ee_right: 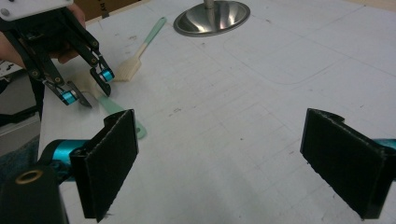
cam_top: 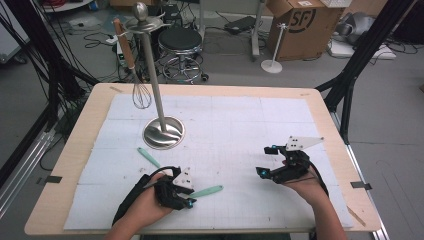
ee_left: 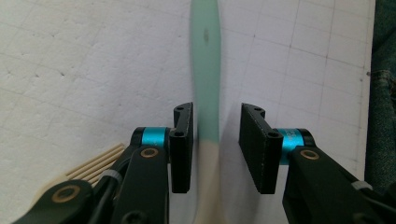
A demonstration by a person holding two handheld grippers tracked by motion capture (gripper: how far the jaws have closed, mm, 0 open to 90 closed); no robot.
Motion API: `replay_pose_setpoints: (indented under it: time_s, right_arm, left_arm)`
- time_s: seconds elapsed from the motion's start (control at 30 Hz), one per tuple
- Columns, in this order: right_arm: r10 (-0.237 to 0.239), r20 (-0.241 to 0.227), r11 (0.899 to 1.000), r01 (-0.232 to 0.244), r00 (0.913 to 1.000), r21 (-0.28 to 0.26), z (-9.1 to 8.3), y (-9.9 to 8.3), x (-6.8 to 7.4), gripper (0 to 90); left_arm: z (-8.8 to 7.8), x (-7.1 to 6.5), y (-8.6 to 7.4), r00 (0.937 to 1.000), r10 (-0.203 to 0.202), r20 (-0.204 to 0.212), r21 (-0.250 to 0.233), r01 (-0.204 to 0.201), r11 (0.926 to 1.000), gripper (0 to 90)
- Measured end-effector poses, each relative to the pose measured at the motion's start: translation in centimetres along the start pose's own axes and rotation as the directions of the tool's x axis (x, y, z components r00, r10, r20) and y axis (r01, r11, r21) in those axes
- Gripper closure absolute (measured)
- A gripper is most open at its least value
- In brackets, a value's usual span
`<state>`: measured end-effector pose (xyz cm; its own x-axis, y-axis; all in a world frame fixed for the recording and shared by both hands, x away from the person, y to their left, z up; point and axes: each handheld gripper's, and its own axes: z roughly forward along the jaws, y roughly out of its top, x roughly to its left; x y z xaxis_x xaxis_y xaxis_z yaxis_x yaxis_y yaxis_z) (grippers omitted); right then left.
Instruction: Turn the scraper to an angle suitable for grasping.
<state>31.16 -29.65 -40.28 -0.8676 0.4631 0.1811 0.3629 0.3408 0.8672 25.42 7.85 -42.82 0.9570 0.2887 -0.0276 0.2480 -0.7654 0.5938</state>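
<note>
Between left gripper [ee_left: 215, 140] jaws, spread: mint spatula handle [ee_left: 206, 70]; right gripper view adds brush [ee_right: 135, 58].

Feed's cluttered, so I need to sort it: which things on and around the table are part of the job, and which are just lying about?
Job:
left claw, jaws astride
mint-handled utensil
second mint-handled utensil
steel hanging stand
whisk hanging on it

Lying about:
stool
cardboard box
floor cables
</note>
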Motion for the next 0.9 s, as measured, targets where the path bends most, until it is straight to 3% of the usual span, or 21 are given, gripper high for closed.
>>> replay_pose_setpoints:
  time_s: [0.27, 0.47, 0.7, 0.9]
  right_arm:
    - [0.002, -0.003, 1.000, -0.002, 1.0000, -0.004, -0.1, -0.1, -0.2, 11.1]
    - [0.002, -0.001, 1.000, -0.002, 1.0000, 0.000, 0.1, -0.1, -0.1, 11.1]
    - [-0.002, 0.002, 1.000, 0.002, 1.0000, 0.004, 0.2, -0.1, -0.2, 11.1]
    - [-0.005, 0.001, 1.000, 0.005, 1.0000, 0.006, 0.3, -0.1, -0.2, 11.1]
  left_arm:
    - [-0.4, 0.1, 0.4, 1.0000, -0.002, -0.009, 0.084, 0.003, 0.9964, 70.9]
    - [0.1, -0.3, 1.7, 0.9989, 0.031, -0.034, 0.182, -0.025, 0.9830, 71.4]
    - [0.0, -0.1, 1.1, 0.9996, 0.019, -0.022, 0.131, -0.016, 0.9913, 74.9]
    - [-0.1, -0.1, 0.9, 0.9995, 0.026, -0.019, 0.113, -0.023, 0.9933, 80.0]
